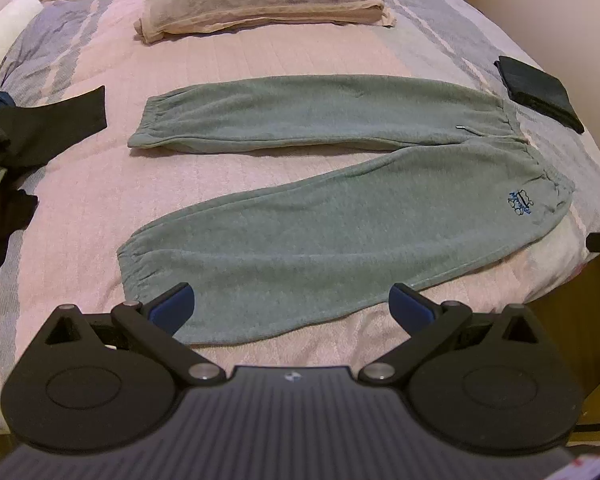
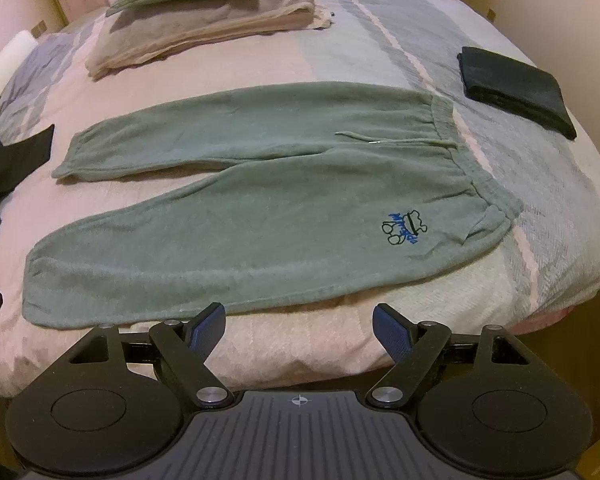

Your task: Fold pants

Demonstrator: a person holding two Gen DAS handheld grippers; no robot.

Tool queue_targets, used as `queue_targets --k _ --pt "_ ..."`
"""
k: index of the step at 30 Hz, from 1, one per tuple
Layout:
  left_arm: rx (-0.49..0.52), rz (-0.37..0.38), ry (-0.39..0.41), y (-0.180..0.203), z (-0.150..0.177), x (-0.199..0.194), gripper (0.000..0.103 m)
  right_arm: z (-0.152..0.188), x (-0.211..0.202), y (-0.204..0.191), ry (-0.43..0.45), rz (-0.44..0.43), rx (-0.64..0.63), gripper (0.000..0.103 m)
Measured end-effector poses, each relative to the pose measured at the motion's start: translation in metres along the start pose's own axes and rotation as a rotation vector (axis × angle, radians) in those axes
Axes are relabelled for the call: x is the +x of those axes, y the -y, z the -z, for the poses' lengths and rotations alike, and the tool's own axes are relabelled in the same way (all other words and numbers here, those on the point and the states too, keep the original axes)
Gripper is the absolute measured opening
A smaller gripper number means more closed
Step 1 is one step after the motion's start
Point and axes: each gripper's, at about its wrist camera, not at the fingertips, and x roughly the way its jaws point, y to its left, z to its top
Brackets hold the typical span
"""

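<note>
Jaws stand wide on both units, holding nothing; left gripper (image 1: pixel 291 303) hovers over the near leg of the green pants (image 1: pixel 340 184); right gripper (image 2: pixel 299 326) sits just short of the hem; pants lie flat on the bed (image 1: pixel 260 56), legs spread apart, waistband rightward; a folded black garment (image 2: pixel 516 90) lies beyond the waistband.

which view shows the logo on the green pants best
The right wrist view. There the embroidered logo on the green pants sits near the middle, large enough to show blue lettering and black outlines. In the left wrist view the same logo is smaller, far to the right and blurrier.
</note>
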Motion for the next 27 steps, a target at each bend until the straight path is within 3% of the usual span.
queue_targets --k 27 --pt "-0.047 -0.025 -0.02 -0.006 0.017 -0.007 0.102 0.0 0.013 -0.013 -0.03 -0.017 -0.051 0.078"
